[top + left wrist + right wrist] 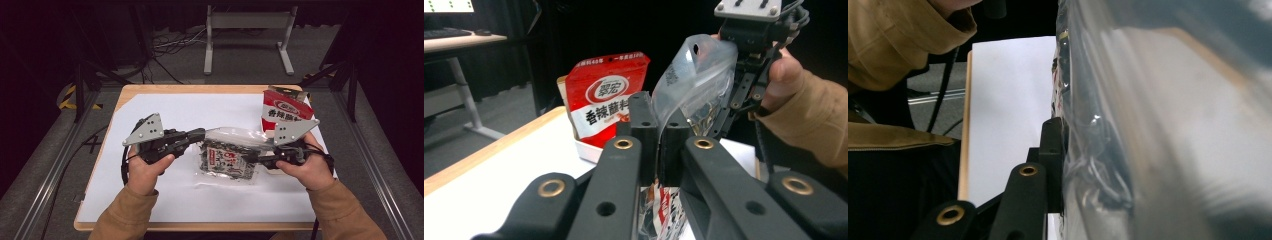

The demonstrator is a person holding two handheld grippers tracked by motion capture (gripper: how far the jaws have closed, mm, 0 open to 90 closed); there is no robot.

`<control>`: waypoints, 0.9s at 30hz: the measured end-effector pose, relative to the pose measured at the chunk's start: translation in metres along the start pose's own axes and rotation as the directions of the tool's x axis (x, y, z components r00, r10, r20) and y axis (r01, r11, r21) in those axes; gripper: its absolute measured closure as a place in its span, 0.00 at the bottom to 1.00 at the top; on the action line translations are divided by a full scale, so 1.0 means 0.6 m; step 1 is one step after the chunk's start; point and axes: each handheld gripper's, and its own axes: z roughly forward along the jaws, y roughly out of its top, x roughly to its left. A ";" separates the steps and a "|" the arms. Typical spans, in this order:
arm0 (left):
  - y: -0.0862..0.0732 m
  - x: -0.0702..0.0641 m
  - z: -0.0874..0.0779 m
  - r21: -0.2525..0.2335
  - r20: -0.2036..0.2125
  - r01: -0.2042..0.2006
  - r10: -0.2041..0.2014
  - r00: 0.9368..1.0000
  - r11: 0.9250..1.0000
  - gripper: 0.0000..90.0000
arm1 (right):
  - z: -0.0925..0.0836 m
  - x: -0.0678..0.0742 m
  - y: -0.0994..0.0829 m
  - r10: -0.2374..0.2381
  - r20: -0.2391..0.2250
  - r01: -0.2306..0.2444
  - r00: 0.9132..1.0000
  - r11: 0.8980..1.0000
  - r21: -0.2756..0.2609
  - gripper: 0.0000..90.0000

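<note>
A clear snack bag with a printed label and dark contents hangs between both grippers over the white sheet. My left gripper comes in from the left. In the left gripper view its jaws stand together on the bag's clear film. My right gripper sits at the bag's right edge. In the right gripper view the one visible pad lies against the bag; the other jaw is hidden behind the film.
A red pouch with white lettering stands upright at the back right in a low white box. The wooden table edge runs behind it. A grey metal stand and cables lie on the floor beyond.
</note>
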 end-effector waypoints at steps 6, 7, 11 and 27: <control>-0.001 -0.002 -0.008 0.004 -0.058 -0.021 0.021 0.998 1.000 0.80 | -0.014 0.007 0.005 0.074 -0.012 -0.074 0.997 0.997 0.010 0.85; -0.001 -0.002 -0.011 0.008 -0.068 -0.021 0.021 0.997 1.000 0.75 | -0.019 0.008 0.005 0.090 -0.002 -0.090 0.996 0.996 0.006 0.85; -0.013 0.005 -0.024 0.064 -0.099 -0.028 0.034 0.994 0.998 0.68 | -0.042 0.008 -0.001 0.128 0.035 -0.129 0.991 0.992 0.016 0.85; -0.090 0.056 -0.065 0.228 -0.297 0.061 0.009 0.955 0.972 0.63 | -0.112 0.010 -0.004 0.186 0.108 -0.185 0.977 0.983 -0.019 0.85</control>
